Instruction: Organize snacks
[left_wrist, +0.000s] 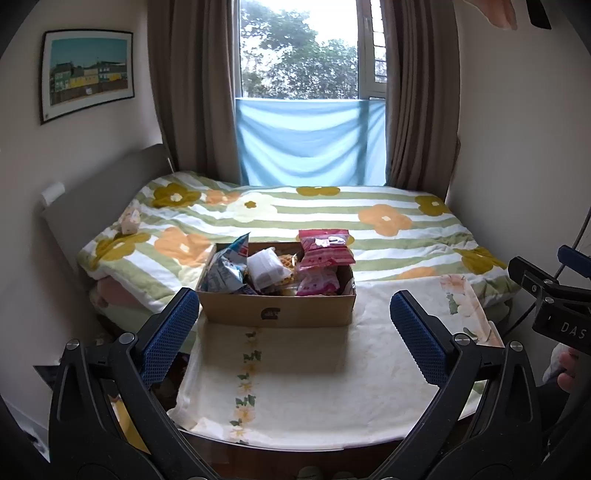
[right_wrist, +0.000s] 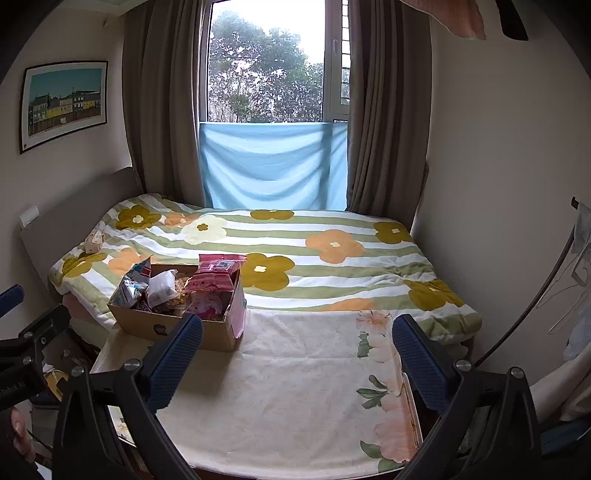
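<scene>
Left wrist view: left gripper, jaws wide open w/ nothing between, faces brown cardboard box of snack packets, incl. pink bag, on cream floral cloth-covered desk. Right gripper jaws also apart, empty; box sits to its left.

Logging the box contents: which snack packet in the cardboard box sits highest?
The pink packet at the box's right end, lying on top of the pile; the blue-silver bag stands at the left end, the white packet between them.
</scene>
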